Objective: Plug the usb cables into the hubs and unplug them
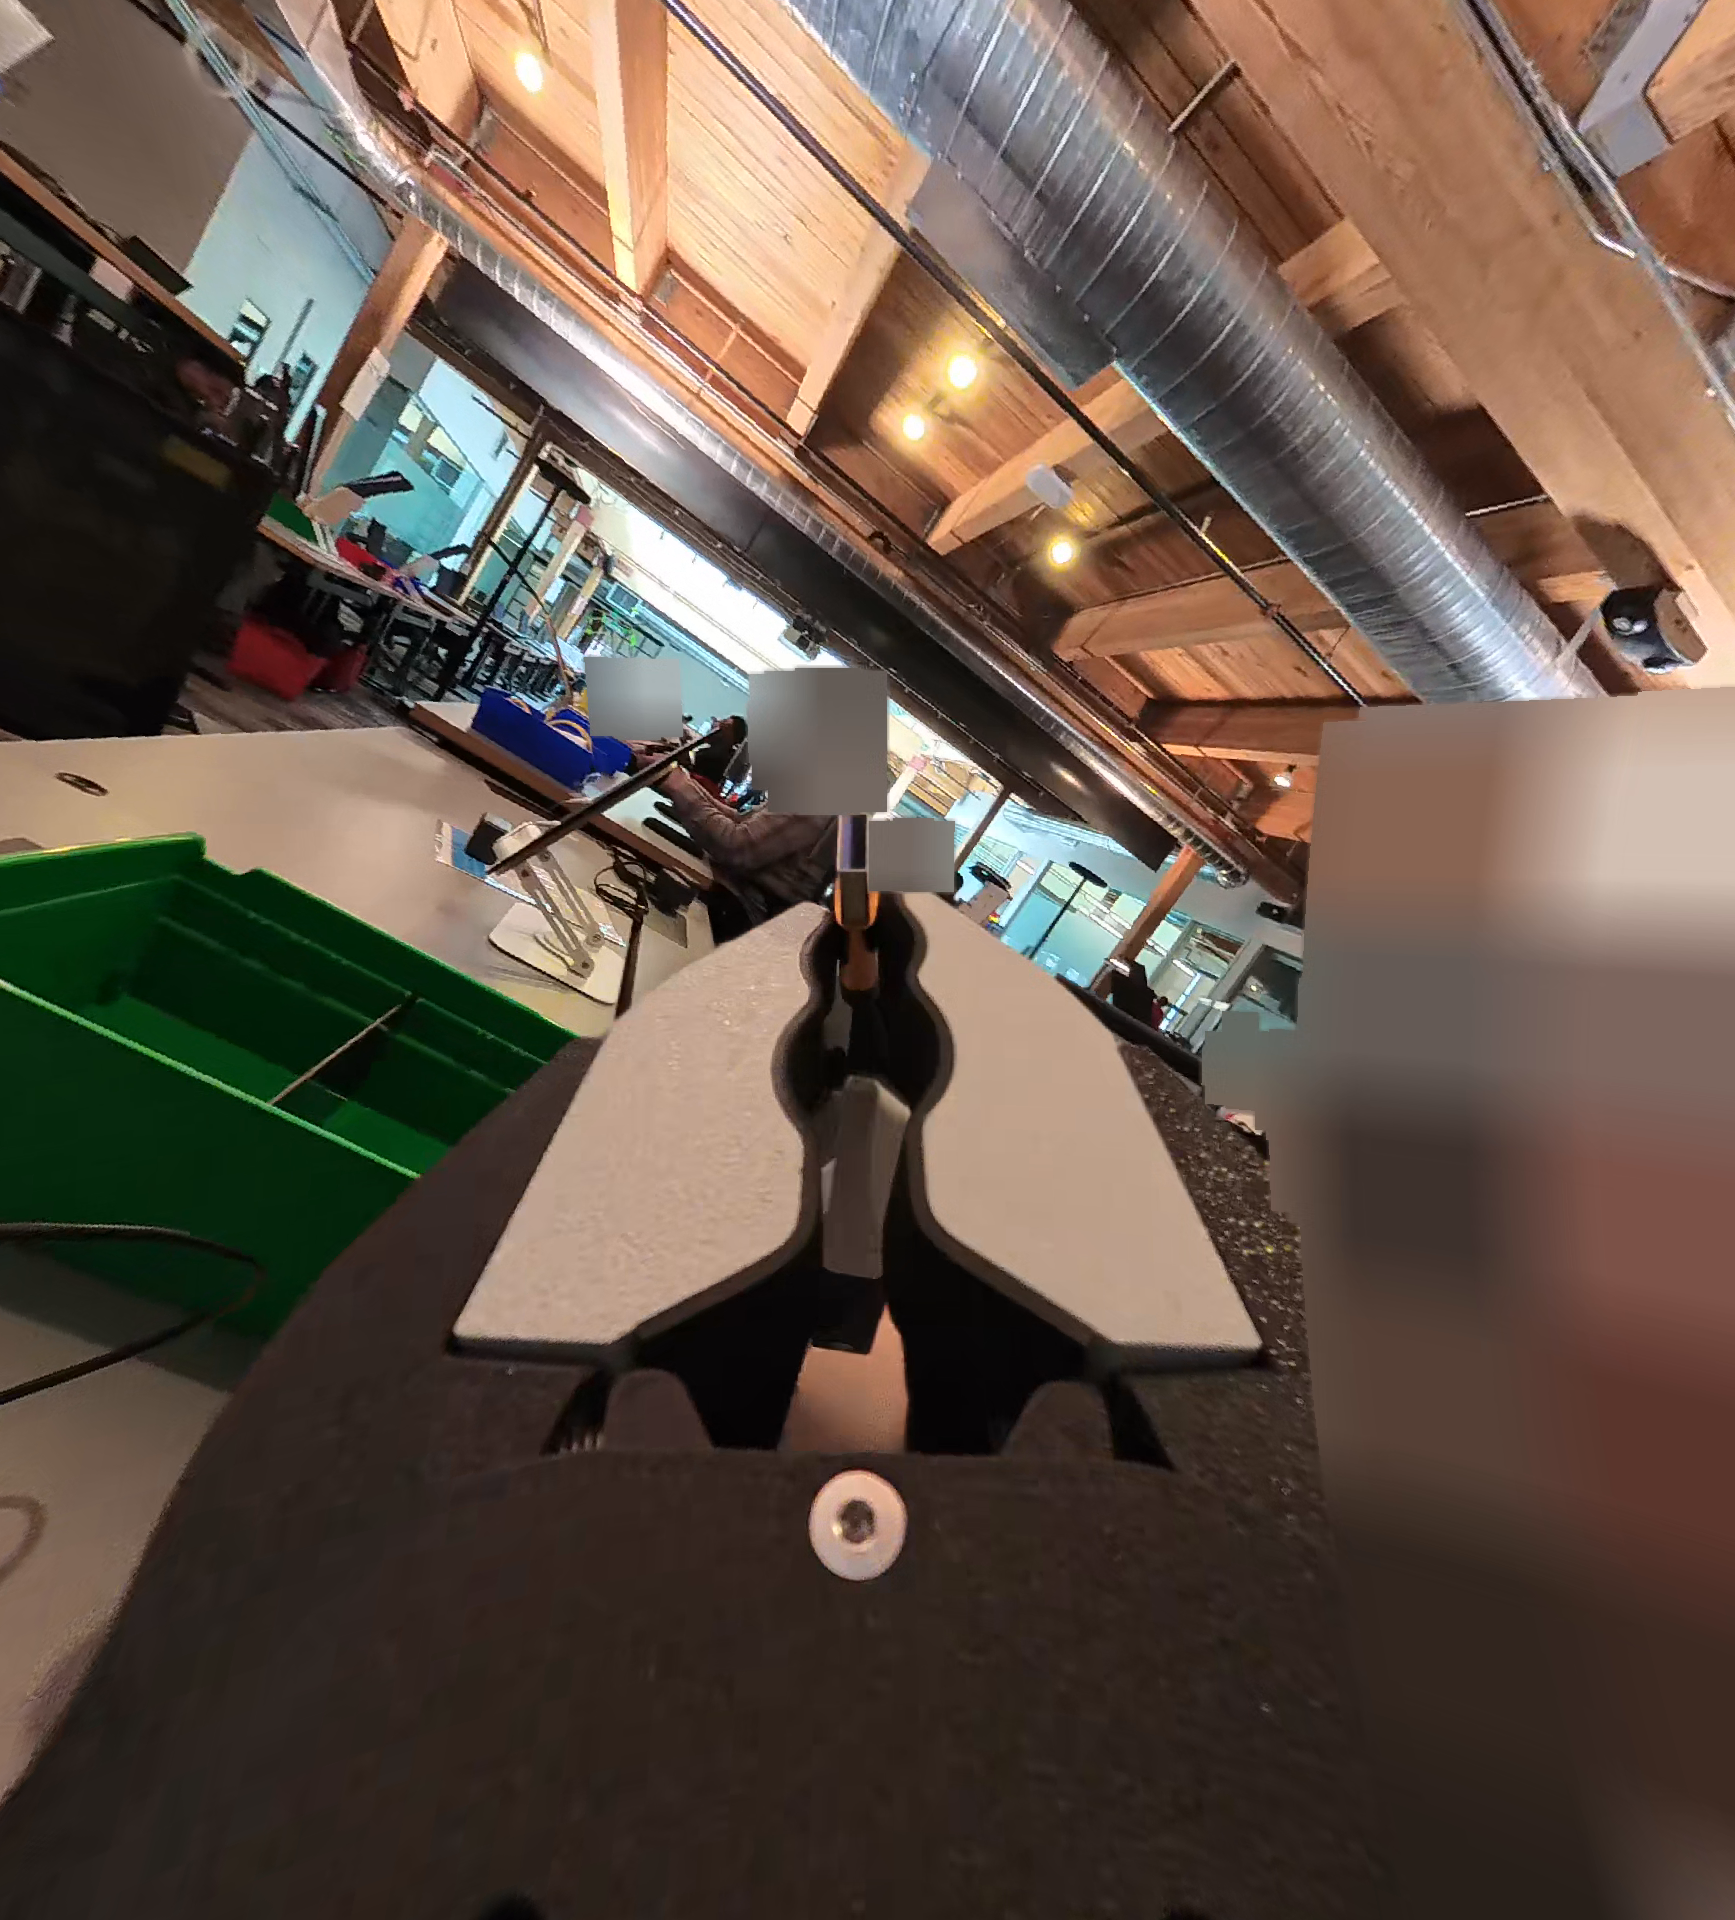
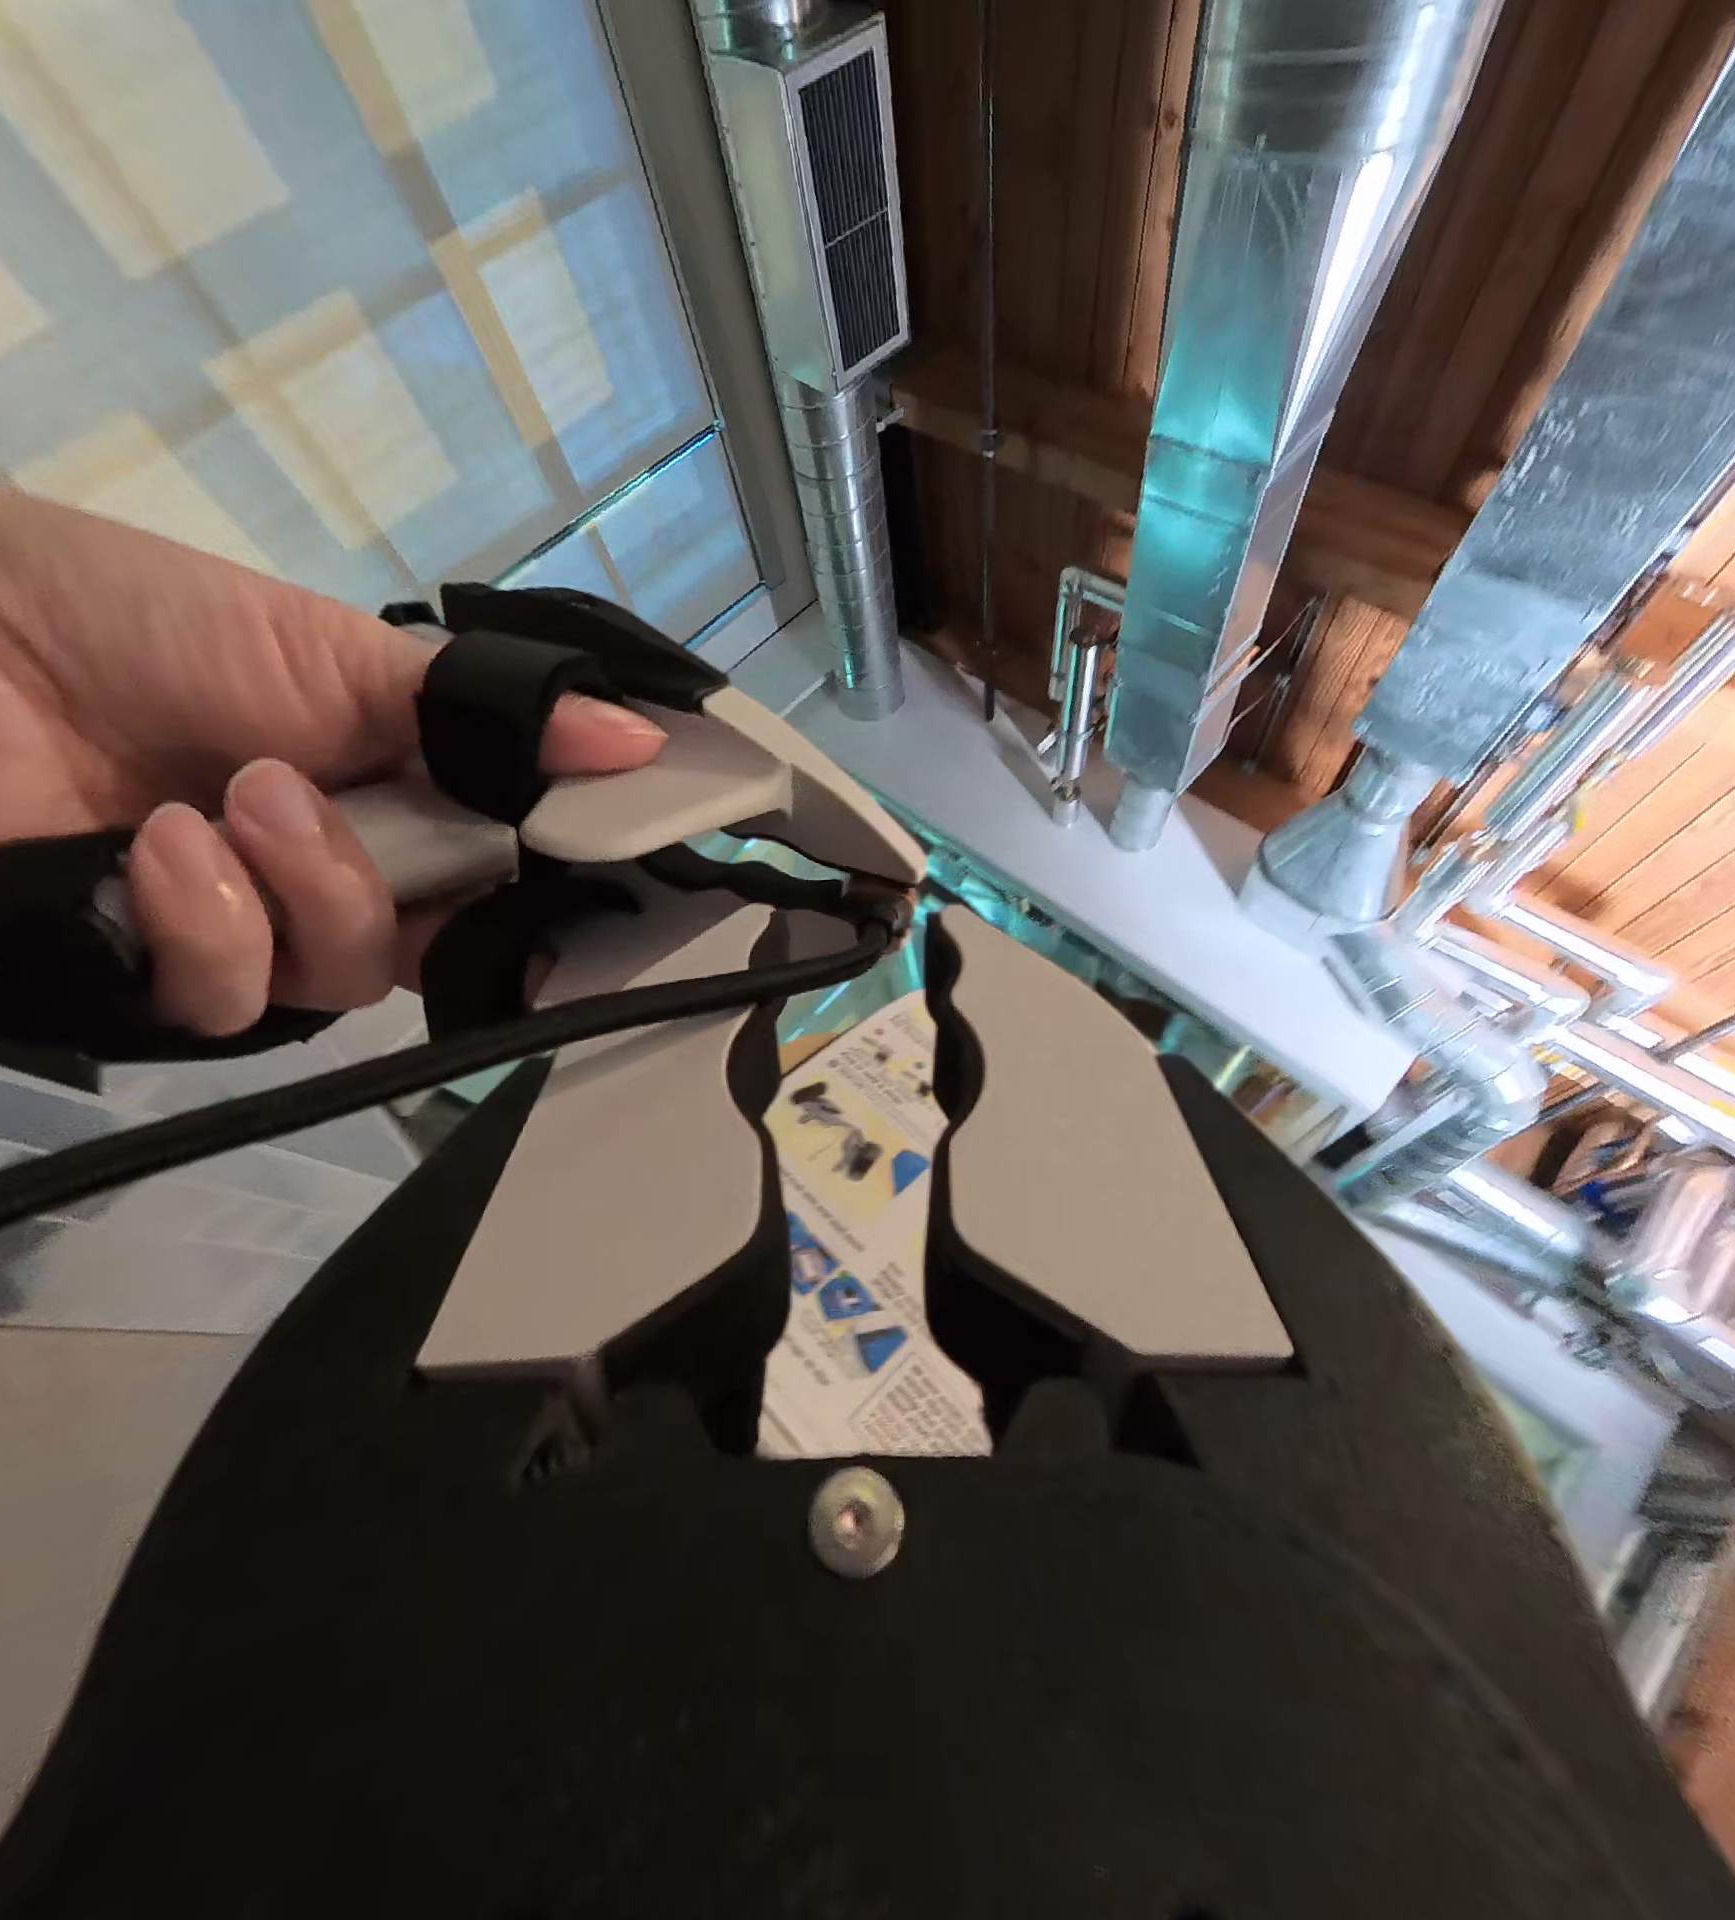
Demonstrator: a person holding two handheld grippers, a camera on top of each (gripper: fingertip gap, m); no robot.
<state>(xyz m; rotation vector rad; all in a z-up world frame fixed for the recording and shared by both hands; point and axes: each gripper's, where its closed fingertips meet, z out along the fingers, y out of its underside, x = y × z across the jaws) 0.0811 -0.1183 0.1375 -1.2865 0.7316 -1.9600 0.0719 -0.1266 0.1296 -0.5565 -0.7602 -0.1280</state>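
Observation:
My left gripper (image 1: 858, 914) is shut on a USB plug (image 1: 850, 868) whose metal tip sticks out past the fingertips. It is tilted up toward the ceiling. In the right wrist view a hand (image 2: 167, 727) holds this left gripper (image 2: 899, 888), and the plug's black braided cable (image 2: 375, 1070) hangs from it to the lower left. My right gripper (image 2: 852, 925) is open and empty, its fingertips just below the left gripper's tip and the cable end. No hub shows in either view.
A green bin (image 1: 167, 1039) stands on the grey table (image 1: 271, 790) left of my left gripper. A loose black cable (image 1: 167, 1340) lies in front of it. A printed sheet (image 2: 842, 1143) shows between my right fingers. People sit at far tables.

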